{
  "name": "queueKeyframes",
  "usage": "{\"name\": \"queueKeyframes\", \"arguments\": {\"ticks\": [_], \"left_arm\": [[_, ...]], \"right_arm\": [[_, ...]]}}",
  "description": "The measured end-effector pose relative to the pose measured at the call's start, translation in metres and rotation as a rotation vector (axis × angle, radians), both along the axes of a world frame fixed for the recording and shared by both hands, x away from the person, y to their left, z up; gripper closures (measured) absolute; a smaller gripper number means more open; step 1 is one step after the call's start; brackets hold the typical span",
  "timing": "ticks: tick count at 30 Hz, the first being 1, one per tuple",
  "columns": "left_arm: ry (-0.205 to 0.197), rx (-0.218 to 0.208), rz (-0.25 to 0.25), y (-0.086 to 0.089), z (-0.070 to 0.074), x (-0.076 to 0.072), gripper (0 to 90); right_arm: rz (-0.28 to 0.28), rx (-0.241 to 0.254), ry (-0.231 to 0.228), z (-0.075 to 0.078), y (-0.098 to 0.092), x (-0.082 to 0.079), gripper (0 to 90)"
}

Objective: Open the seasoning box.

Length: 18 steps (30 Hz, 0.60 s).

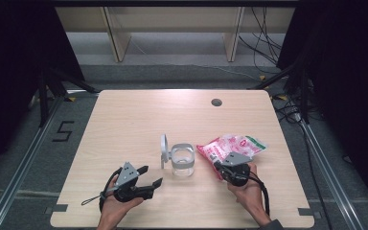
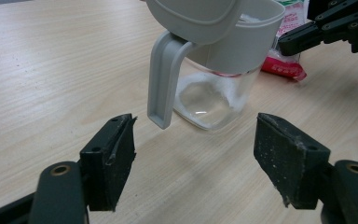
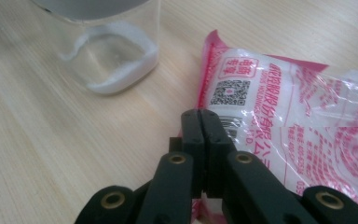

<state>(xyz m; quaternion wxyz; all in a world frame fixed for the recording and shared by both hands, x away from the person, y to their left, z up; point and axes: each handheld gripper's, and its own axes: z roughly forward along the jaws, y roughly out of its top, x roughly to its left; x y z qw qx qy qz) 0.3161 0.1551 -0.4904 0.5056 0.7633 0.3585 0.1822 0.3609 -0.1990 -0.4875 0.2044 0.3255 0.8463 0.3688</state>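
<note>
1. Your left hand (image 1: 117, 203) comes in from the bottom edge of the high view, palm under the left gripper (image 1: 152, 177), which lies low over the table (image 1: 124, 120) and points toward the right and slightly away from you.
2. Its jaws stand wide apart with nothing between them. In the left gripper view the clear jar (image 2: 214, 93) sits just ahead of the gap, its grey handle (image 2: 163, 79) hanging down a little left of centre and nearer the left jaw. Neither pad touches the jar.
3. The jar stands upright near the table's middle with its grey lid (image 1: 164, 149) tipped open on the left side; a little white powder lines its bottom.
4. Your right hand (image 1: 249, 189) reaches in from the bottom right, wrist angled so that the right gripper (image 3: 201, 122) points left and away from you, toward the near end of the pink and white bag (image 1: 232, 147).
5. Its jaws are pressed together, tips meeting. They lie over the bag's near edge by the printed code; whether any film is pinched between them you cannot tell.
6. The bag lies flat, just right of the jar and apart from it.
</note>
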Motion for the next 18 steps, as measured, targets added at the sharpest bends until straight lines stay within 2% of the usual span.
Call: {"name": "queueKeyframes", "arguments": {"ticks": [1, 3, 5, 6, 7, 8, 9, 10, 11, 13, 14, 15, 16, 17, 18], "left_arm": [[-0.004, 0.003, -0.002, 0.0, 0.0, 0.0, 28.7], [0.019, -0.017, 0.017, -0.001, 0.0, -0.001, 28.7], [0.021, -0.019, 0.019, -0.001, 0.0, -0.001, 28.7], [-0.001, 0.002, -0.001, 0.001, 0.0, 0.001, 28.7], [0.002, 0.01, 0.007, 0.0, 0.0, 0.0, 28.7], [0.019, -0.005, 0.017, -0.001, -0.001, -0.001, 28.7], [0.022, -0.015, 0.022, -0.002, -0.001, -0.001, 28.7], [0.023, -0.015, 0.023, -0.002, -0.001, -0.001, 28.6], [0.023, -0.011, 0.023, -0.002, -0.001, -0.001, 28.6], [0.022, -0.014, 0.022, -0.002, -0.001, -0.001, 28.7], [0.021, -0.013, 0.022, -0.001, -0.001, -0.001, 28.6], [0.023, -0.012, 0.026, -0.001, 0.0, -0.001, 28.6], [0.004, -0.012, 0.005, 0.0, -0.001, 0.001, 28.7], [0.006, -0.01, 0.007, 0.001, -0.001, 0.001, 28.7], [0.021, -0.025, 0.022, 0.0, -0.001, 0.0, 28.7]], "right_arm": [[0.011, -0.004, -0.015, 0.0, -0.002, 0.001, 90.0], [-0.013, 0.014, 0.012, 0.001, -0.007, 0.0, 90.0], [-0.016, 0.01, 0.007, 0.001, -0.013, 0.0, 90.0], [-0.018, 0.009, 0.003, 0.001, -0.015, 0.001, 90.0], [-0.031, 0.006, -0.006, 0.001, -0.017, 0.001, 90.0], [-0.039, 0.004, -0.006, 0.001, -0.02, 0.001, 90.0], [-0.053, 0.012, 0.02, 0.002, -0.021, 0.0, 90.0], [-0.038, 0.008, 0.004, 0.001, -0.024, 0.002, 90.0], [-0.047, 0.007, -0.007, 0.002, -0.026, 0.002, 90.0], [-0.058, 0.022, 0.002, 0.004, -0.029, 0.001, 90.0], [-0.064, 0.037, -0.001, 0.005, -0.032, 0.001, 89.6], [-0.065, 0.06, -0.009, 0.005, -0.035, 0.001, 85.2], [-0.092, 0.099, 0.016, 0.007, -0.037, 0.0, 82.2], [-0.107, 0.13, 0.021, 0.009, -0.042, -0.001, 81.0], [-0.115, 0.149, 0.0, 0.011, -0.047, -0.002, 78.4]]}}
